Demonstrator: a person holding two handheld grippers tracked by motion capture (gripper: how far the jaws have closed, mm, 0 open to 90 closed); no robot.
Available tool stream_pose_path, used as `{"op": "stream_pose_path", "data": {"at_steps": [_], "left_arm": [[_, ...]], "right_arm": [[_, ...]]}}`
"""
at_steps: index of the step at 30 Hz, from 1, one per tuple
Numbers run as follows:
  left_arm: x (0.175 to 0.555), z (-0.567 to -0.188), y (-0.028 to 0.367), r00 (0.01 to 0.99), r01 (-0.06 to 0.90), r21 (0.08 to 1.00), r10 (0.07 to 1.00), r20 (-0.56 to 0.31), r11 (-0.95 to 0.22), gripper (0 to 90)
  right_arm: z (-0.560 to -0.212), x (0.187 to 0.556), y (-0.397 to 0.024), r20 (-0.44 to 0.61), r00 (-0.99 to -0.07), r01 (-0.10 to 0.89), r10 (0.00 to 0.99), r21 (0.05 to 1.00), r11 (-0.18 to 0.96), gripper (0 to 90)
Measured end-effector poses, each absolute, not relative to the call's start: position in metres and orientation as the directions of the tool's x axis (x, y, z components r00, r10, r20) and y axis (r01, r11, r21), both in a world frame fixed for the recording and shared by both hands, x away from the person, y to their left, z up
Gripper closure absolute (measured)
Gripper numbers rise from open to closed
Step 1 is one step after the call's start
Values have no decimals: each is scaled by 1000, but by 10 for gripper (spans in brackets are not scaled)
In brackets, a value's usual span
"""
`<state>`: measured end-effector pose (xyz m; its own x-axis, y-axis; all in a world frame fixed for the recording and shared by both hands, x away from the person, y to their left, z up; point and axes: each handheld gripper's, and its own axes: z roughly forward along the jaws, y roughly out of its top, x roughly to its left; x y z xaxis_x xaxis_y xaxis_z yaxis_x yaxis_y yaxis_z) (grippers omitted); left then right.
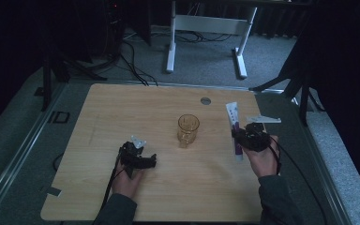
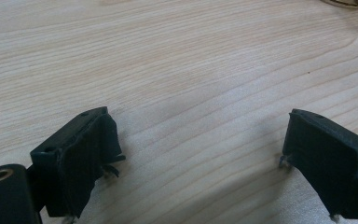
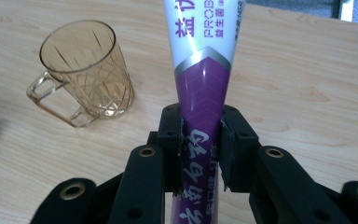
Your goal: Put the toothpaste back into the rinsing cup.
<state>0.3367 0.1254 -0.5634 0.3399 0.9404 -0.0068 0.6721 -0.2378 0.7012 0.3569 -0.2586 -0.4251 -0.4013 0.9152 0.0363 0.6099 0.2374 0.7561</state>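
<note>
A white and purple toothpaste tube (image 1: 235, 126) lies lengthwise at the right of the wooden table (image 1: 122, 108). My right gripper (image 1: 243, 137) is shut on the purple part of the tube (image 3: 205, 93), one jaw pressed to each side. An amber glass mug (image 1: 188, 129) stands upright at the table's middle, its handle toward the near side; in the right gripper view the mug (image 3: 86, 70) is left of the tube. My left gripper (image 1: 146, 161) rests low at the front left, open, its fingers (image 2: 81, 154) wide apart over bare wood.
A small round grommet (image 1: 206, 101) sits in the table near its far edge. A white flat piece (image 1: 263, 119) lies by the right edge behind my right gripper. A white desk frame (image 1: 206, 28) and cables stand on the floor beyond the table.
</note>
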Motion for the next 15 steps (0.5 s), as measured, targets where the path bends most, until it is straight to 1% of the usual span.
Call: {"op": "stream_pose_path", "data": {"at_steps": [15], "left_arm": [[337,-563,125,340,673,700,940,-8,-237,78]], "right_arm": [[-422,365,-249,46,-406,583,913,782,220,729]]}}
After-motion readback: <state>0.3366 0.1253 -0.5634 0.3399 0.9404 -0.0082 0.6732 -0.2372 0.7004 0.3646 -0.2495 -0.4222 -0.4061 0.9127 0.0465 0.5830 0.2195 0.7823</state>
